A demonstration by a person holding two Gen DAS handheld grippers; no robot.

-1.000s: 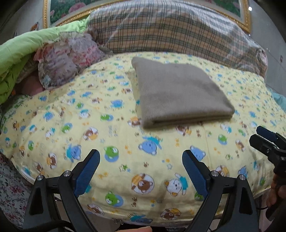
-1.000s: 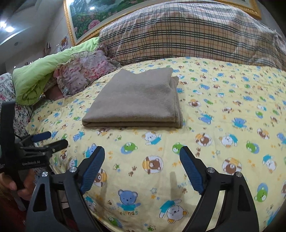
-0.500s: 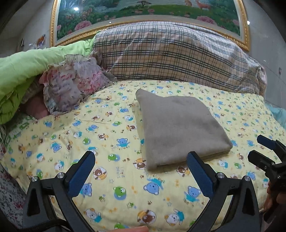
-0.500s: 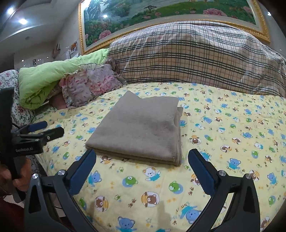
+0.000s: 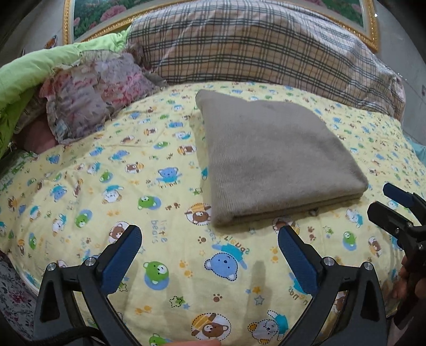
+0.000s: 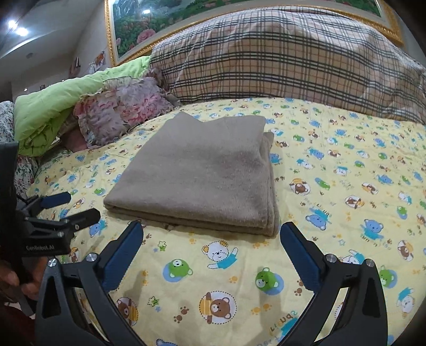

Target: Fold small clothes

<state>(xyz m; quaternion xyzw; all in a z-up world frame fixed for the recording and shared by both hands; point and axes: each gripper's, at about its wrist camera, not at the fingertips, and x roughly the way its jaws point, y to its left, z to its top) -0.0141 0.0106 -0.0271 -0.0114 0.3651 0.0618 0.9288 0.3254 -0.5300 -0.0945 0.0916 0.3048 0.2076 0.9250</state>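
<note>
A taupe garment [image 5: 274, 157] lies folded into a neat rectangle on the yellow bear-print sheet [image 5: 133, 191]. It also shows in the right wrist view [image 6: 202, 173]. My left gripper [image 5: 209, 247] is open and empty, just short of the fold's near edge. My right gripper [image 6: 211, 244] is open and empty, just short of the near edge too. The right gripper shows at the right edge of the left wrist view [image 5: 391, 205]. The left gripper shows at the left of the right wrist view [image 6: 66, 207].
A plaid pillow [image 5: 261, 45] lies along the headboard behind the garment. A floral ruffled cushion [image 5: 90, 90] and a green quilt [image 5: 34, 71] sit at the far left. A framed painting [image 6: 165, 16] hangs above.
Both grippers stayed open and empty. The views tilted up half a second ago, then came back down and closer to the folded garment.
</note>
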